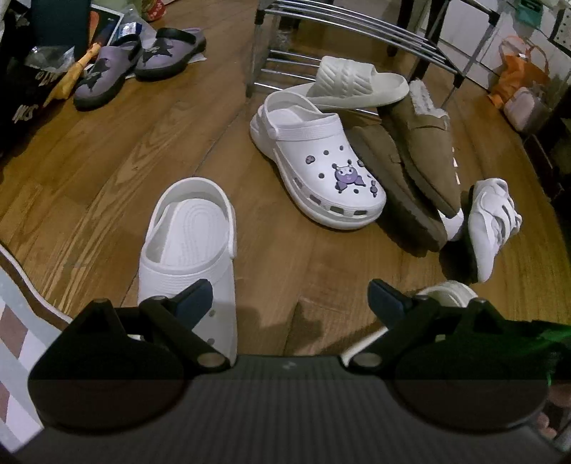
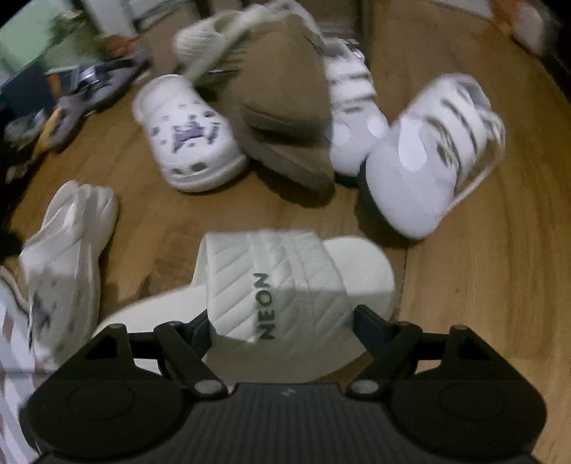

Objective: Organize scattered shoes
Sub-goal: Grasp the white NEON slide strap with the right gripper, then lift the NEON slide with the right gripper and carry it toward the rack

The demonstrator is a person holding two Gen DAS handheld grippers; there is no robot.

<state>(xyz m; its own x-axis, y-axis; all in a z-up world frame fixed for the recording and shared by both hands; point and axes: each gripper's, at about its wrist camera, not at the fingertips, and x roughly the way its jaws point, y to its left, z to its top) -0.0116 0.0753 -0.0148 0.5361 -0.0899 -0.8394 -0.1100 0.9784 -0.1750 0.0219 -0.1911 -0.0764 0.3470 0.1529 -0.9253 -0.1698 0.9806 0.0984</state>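
The step in hand looks like pairing the shoes. The right gripper (image 2: 282, 323) hangs over a cream foam slide sandal printed "NEON" (image 2: 285, 285), which lies on the brown wooden floor (image 2: 481, 285). Its jaws stand wide apart, one on each side of the sandal's strap. I cannot say surely that the pads are free of the strap, but they seem only beside it, not pressing.

The left gripper (image 1: 289, 299) is also spread open with nothing between its fingers. A plain white rubber clog (image 1: 189, 242) lies at its ten o'clock, partly under the left finger.

From the left camera, the matching white clog with a purple charm (image 1: 317, 160) is at twelve o'clock, in the heap. A second cream ribbed slide (image 1: 357, 84) leans on the heap at one o'clock, before a chrome wire shoe rack (image 1: 342, 21).

I judge the next move needs one gripper to reach the heap, close on a mate and bring it beside its partner.
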